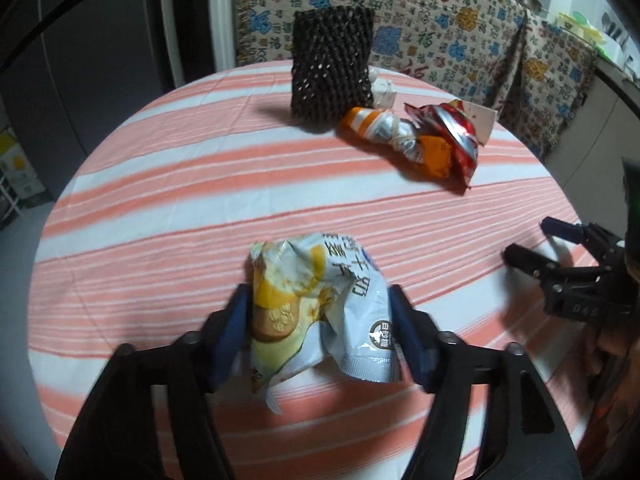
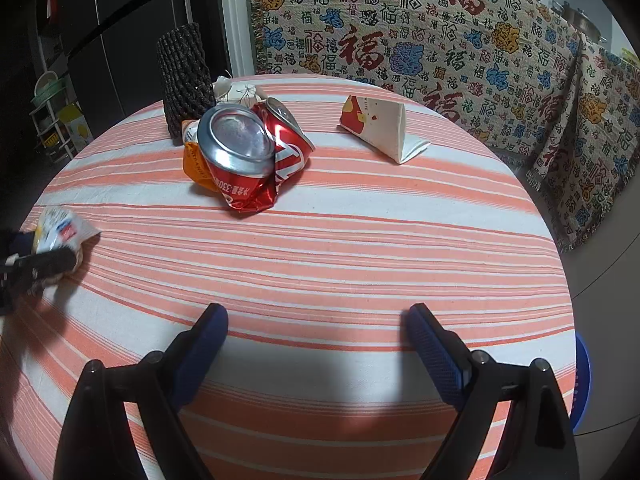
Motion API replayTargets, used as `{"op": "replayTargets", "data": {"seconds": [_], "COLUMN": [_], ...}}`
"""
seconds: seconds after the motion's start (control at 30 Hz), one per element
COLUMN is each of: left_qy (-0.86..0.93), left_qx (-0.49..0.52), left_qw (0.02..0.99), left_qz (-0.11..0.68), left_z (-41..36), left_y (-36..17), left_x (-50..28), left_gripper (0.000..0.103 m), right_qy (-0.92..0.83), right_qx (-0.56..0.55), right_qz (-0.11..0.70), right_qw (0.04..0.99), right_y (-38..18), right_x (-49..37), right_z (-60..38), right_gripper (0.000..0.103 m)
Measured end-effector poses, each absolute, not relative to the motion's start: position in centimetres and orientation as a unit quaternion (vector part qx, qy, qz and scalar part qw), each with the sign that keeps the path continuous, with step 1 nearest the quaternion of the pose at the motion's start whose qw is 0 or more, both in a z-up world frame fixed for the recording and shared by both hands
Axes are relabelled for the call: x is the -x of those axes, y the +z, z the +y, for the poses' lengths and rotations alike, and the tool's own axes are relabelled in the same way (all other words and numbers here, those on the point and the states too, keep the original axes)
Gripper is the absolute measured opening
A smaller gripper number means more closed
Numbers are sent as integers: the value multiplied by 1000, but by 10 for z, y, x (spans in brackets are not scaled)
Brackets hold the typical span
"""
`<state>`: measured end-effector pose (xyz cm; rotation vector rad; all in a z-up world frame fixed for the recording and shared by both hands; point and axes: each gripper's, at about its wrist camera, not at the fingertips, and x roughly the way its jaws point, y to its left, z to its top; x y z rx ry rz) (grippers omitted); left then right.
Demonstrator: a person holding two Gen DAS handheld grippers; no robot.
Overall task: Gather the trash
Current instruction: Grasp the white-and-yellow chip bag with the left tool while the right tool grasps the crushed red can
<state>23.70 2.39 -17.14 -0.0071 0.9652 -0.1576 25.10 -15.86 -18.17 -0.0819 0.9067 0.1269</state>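
A crumpled pale-blue and yellow snack wrapper [image 1: 344,320] sits between the blue pads of my left gripper [image 1: 318,292], which is shut on it just above the striped tablecloth [image 1: 160,200]. In the right wrist view the same wrapper [image 2: 60,228] shows at the far left edge, in the left gripper [image 2: 44,264]. My right gripper [image 2: 317,312] hangs open over bare cloth with nothing between its fingers; it also shows at the right in the left wrist view [image 1: 528,238]. A crushed red can [image 2: 244,160] lies further back, against an orange wrapper [image 2: 194,168].
A black foam net sleeve [image 2: 186,76] stands upright at the table's far side, with crumpled white paper [image 2: 236,92] beside it. A folded white and red paper carton [image 2: 384,128] lies at the back right. A patterned throw [image 2: 440,40] covers the seat behind the table.
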Motion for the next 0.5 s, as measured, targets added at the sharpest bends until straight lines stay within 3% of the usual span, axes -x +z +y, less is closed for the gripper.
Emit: {"op": "replayTargets", "data": {"seconds": [0.13, 0.5], "left_qy": [-83, -70], "left_qx": [16, -31], "left_qw": [883, 887], "left_qz": [461, 455], "left_z": [28, 23], "left_y": [-178, -185], "left_x": [-244, -255], "left_gripper": [91, 99], "right_qy": [61, 113], "right_qx": [39, -53], "right_qz": [438, 412], "right_qw": [896, 903], "right_y": [-181, -148], "right_x": [-251, -294], "right_z": [-159, -133], "right_gripper": [94, 93]}}
